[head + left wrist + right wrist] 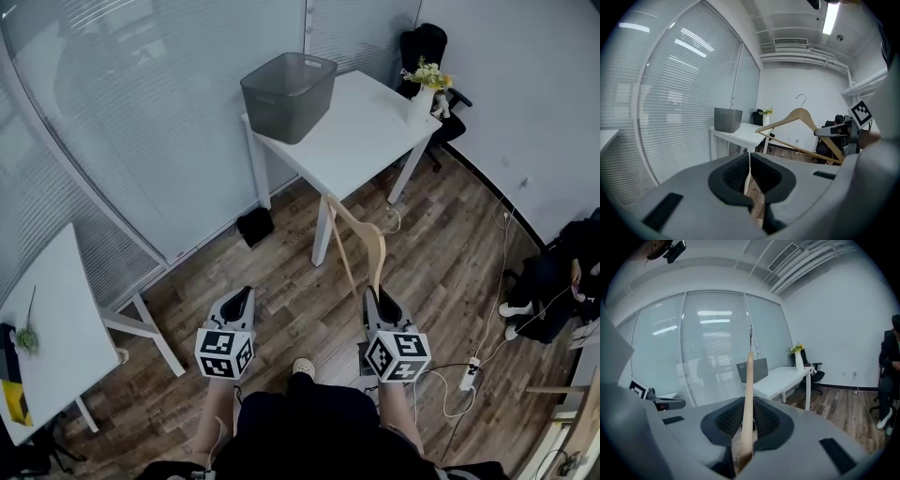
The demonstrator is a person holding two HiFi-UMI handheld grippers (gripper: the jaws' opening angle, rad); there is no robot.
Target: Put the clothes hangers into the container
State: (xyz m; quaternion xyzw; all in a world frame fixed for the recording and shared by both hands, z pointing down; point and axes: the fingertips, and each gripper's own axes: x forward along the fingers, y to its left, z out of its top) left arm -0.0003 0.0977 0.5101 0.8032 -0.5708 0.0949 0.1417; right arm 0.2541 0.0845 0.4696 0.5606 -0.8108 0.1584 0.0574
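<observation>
A grey plastic container [289, 94] stands on the far left corner of a white table [356, 131]. My right gripper [375, 292] is shut on a wooden clothes hanger [361, 239], which juts forward over the wood floor, short of the table. In the right gripper view the hanger [748, 394] rises edge-on between the pads, with the container [754, 369] beyond it. My left gripper [242, 298] is shut and holds nothing. The left gripper view shows its jaws [750, 161] closed, the hanger [801, 117] off to the right and the container [727, 119] ahead.
A vase of yellow flowers [422, 94] stands at the table's far right corner, with a black chair [427, 47] behind. A small black box [255, 225] sits by the glass wall. Cables and a power strip [466, 375] lie at right. A second white table [47, 328] is at left.
</observation>
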